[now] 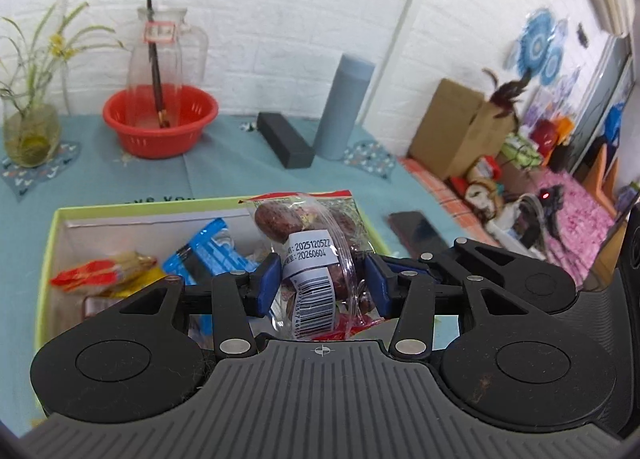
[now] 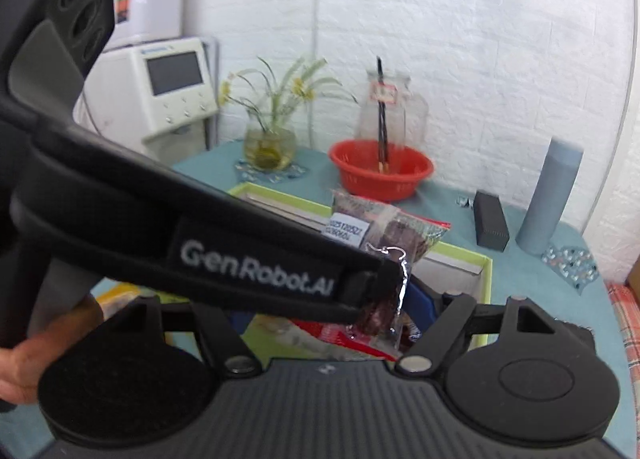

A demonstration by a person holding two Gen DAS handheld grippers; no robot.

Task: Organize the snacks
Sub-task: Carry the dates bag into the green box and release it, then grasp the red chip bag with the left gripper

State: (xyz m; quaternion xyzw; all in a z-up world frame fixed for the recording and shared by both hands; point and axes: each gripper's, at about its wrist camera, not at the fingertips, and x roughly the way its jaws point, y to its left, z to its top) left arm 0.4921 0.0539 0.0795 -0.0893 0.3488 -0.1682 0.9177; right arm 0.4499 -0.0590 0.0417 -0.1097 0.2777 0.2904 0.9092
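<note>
Several snack packets [image 1: 108, 273] lie in green box [image 1: 46, 259]; left tool [image 1: 322, 285] grips dates bag [image 1: 312, 255].

A clear, glossy plastic snack bag [image 1: 316, 255] with a white paper label is seen at the centre of the frame. The box [image 1: 52, 243] looks like matt green cardboard. At upper left, a glass pitcher [image 1: 168, 55] is set in a shiny red plastic basket [image 1: 160, 119]. The table is covered in matt teal cloth [image 1: 224, 175].
</note>
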